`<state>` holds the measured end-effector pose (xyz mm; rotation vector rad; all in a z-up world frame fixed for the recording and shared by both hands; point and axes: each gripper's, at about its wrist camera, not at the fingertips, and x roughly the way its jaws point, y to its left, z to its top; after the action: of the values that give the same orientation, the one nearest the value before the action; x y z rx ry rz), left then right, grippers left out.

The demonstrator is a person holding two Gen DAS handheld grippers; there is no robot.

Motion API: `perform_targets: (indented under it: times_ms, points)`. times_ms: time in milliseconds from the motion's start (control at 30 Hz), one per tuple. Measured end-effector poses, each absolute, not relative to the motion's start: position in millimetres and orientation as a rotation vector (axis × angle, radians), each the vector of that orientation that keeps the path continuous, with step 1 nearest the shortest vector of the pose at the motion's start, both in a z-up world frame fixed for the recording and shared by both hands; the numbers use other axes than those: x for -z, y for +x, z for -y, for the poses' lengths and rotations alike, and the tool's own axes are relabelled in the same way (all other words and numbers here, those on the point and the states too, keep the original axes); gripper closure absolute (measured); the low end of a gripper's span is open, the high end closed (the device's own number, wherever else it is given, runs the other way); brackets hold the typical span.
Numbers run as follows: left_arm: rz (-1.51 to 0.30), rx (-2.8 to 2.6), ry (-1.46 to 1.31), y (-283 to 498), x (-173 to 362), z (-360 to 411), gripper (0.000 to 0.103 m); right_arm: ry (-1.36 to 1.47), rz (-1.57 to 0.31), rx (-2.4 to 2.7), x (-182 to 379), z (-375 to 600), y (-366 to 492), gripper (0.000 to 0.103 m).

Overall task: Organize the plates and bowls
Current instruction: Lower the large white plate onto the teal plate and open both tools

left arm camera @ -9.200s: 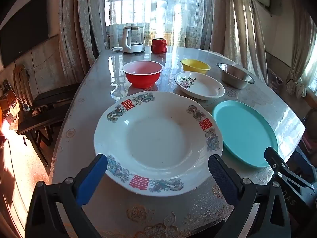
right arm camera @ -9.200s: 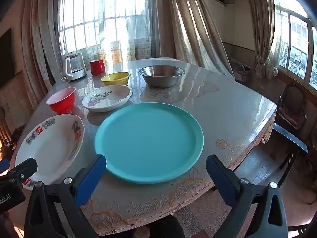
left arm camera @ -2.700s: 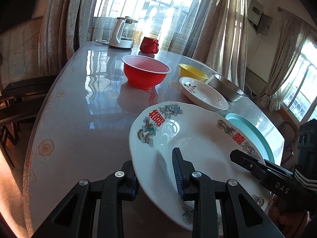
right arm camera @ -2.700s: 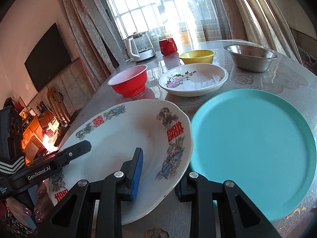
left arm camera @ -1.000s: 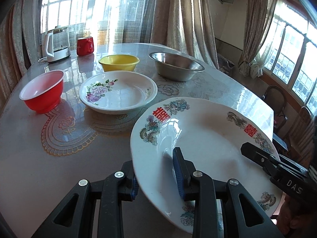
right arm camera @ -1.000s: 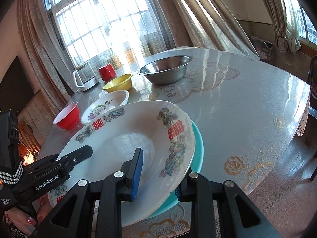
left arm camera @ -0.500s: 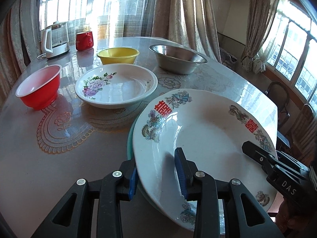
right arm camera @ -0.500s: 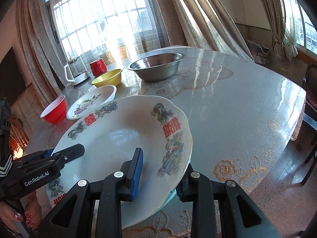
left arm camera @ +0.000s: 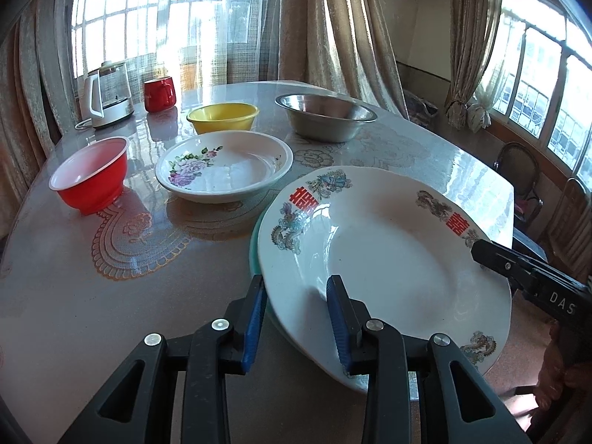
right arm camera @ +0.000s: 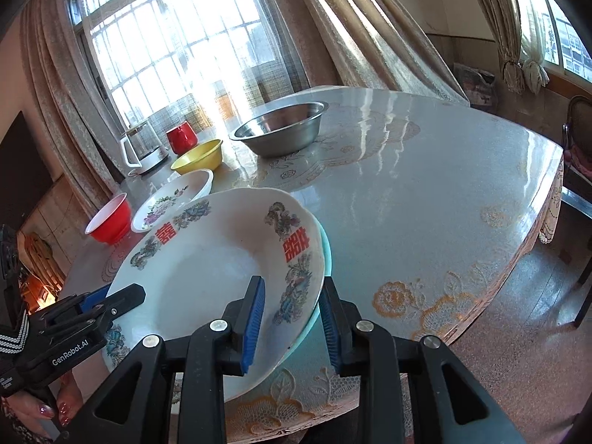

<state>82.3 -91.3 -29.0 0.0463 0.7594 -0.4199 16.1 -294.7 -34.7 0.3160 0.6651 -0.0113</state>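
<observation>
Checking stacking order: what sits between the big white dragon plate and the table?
The teal plate, its edge showing beneath the white dragon plate in both wrist views, most clearly the right.

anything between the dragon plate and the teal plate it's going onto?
Nothing visible. The dragon plate sits directly over the teal plate, whose rim peeks out along its edge. Left gripper and right gripper both straddle the dragon plate's rim. Contact underneath is hidden.

The teal plate shows only as a thin rim sliver; the white dragon plate between the right gripper fingers covers the rest. Whether the 2 plates touch cannot be told. The kettle's contents are washed out by window glare.
</observation>
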Motion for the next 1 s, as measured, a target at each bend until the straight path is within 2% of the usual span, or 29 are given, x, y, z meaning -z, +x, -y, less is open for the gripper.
perform_targets:
  times_ms: [100,267,567,667,733,767,800,867,967,1000]
  points:
    - [-0.761,0.419,0.034,79,27,89,0.071,0.287,-0.651,0.009,29,294,13,0.073]
    - [-0.738,0.395,0.073,76,27,95,0.072,0.272,-0.656,0.035,32,296,15,0.085]
    - [-0.748,0.388,0.073,87,27,97,0.071,0.259,-0.646,0.058,33,295,20,0.085]
    - [-0.771,0.393,0.053,88,23,93,0.07,0.274,-0.664,0.055,33,294,21,0.082]
    - [-0.761,0.395,0.026,86,16,88,0.054,0.283,-0.66,0.05,30,293,19,0.076]
    - [-0.75,0.39,0.011,84,12,84,0.04,0.276,-0.65,0.057,27,292,18,0.073]
    - [-0.734,0.382,-0.003,83,8,79,0.033,0.262,-0.639,0.072,24,291,16,0.072]
    - [-0.711,0.368,-0.025,82,1,70,0.032,0.235,-0.617,0.09,16,290,15,0.07]
    - [-0.707,0.318,-0.045,88,-6,57,0.02,0.237,-0.603,0.089,8,291,16,0.069]
    - [-0.707,0.299,-0.056,90,-7,52,0.02,0.241,-0.602,0.086,6,291,17,0.068]
